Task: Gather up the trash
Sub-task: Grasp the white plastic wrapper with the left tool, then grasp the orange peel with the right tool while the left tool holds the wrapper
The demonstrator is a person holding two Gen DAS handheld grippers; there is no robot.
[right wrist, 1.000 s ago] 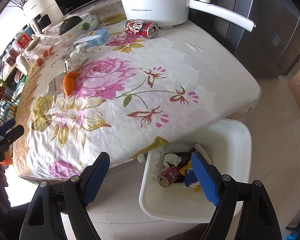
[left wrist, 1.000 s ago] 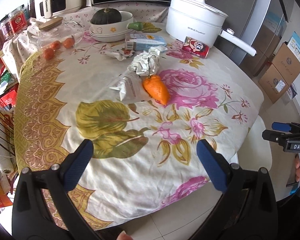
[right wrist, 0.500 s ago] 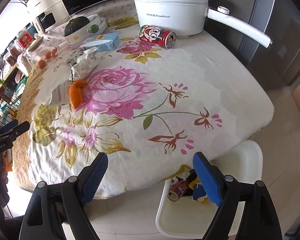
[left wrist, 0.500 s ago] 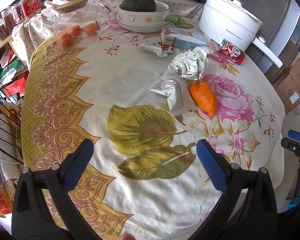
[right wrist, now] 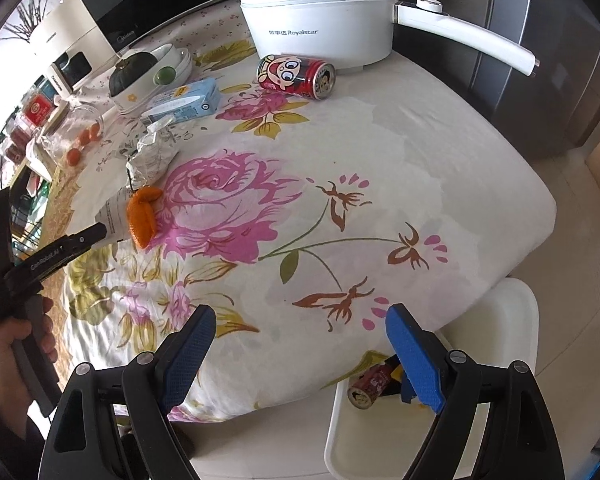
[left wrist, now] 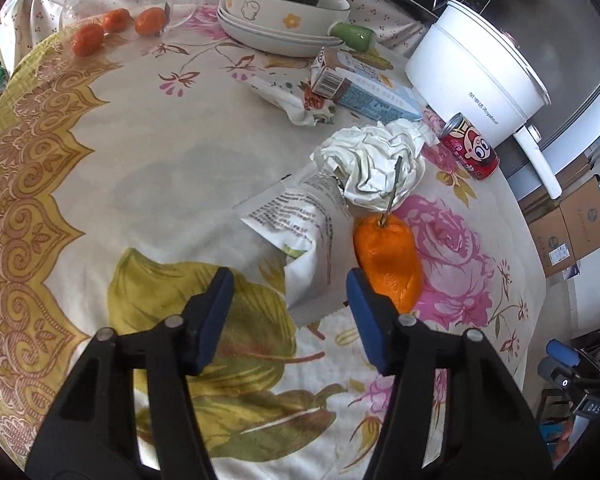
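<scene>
Worktop (left wrist: 148, 168): covered with a cream cloth printed with pink roses, olive leaves and a gold scroll border.
Trash bin (right wrist: 512, 320): white, on the floor just beside the worktop's near corner; a red can and dark scraps lie inside.
Crumpled paper (left wrist: 374, 166): white ball, creased all over, resting against the top of the wrapper and the peel.
Wrapper (left wrist: 304, 236): flattened white packet with fine black print and a serrated lower edge, lying between the left claw's fingertips.
Orange peel (left wrist: 388, 264): bright orange, hollow and elongated, a thin stalk sticking from its top; it touches the wrapper's right side.
Drink can (right wrist: 296, 77): red, cartoon face, lying on its side near the white pot (right wrist: 320, 20).
Left claw (left wrist: 288, 304): released, blue pads spread either side of the wrapper's lower end, not pressing it.
Right claw (right wrist: 300, 356): released, grasping nothing, over the worktop's near edge beside the bin.
</scene>
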